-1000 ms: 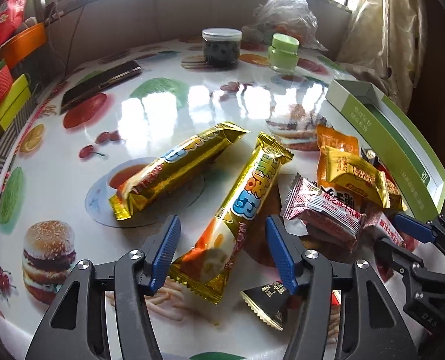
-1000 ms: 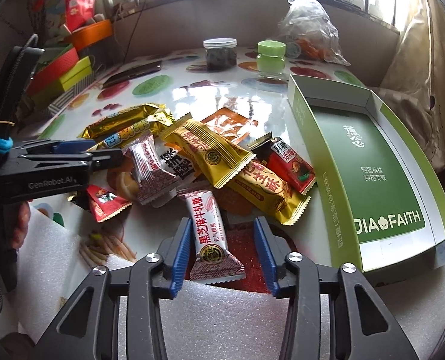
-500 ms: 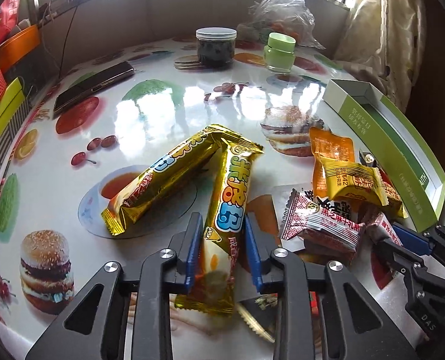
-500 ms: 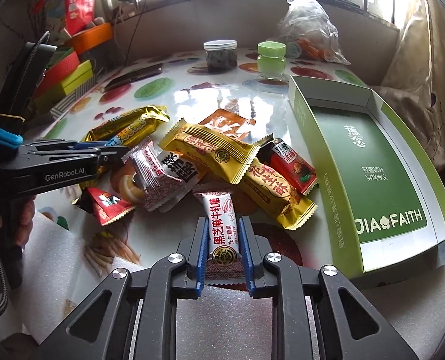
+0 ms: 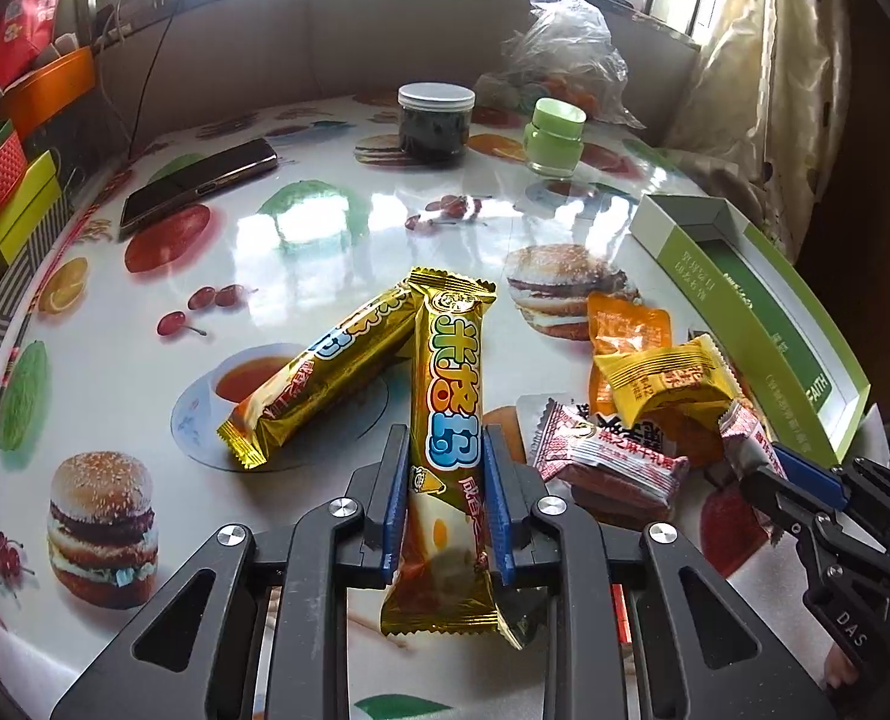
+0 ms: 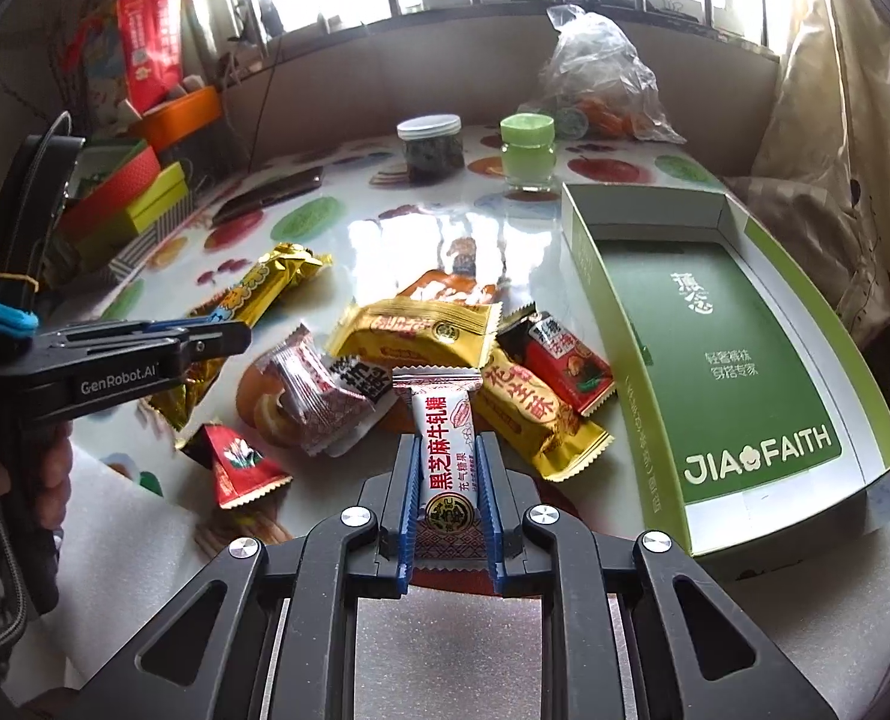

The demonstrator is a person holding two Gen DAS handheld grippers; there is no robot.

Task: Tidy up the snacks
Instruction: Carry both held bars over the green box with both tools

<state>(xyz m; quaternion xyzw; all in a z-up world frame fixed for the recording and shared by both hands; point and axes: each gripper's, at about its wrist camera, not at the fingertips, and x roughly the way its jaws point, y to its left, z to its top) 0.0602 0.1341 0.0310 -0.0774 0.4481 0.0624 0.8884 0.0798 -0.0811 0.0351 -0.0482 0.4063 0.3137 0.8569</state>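
Gold foil crinkled between my left gripper's (image 5: pixel 446 468) blue fingers (image 5: pixel 395 504), which were clamped on the long gold snack bar (image 5: pixel 448 420); its far end leaned against a second gold bar (image 5: pixel 324 378) lying on the printed table (image 5: pixel 144 372). My right gripper (image 6: pixel 448 480) was pinched shut on a white nougat candy (image 6: pixel 445 450) at the near edge of the snack pile (image 6: pixel 420 360), left of the open green box (image 6: pixel 739 360).

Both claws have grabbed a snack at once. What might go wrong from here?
The left claw grips the long gold bar near its lower end, so the far end may droop and drag the second gold bar it crosses. The right claw pinches the white candy packet; on lifting, it might nudge neighbouring wrappers, missing the green box.
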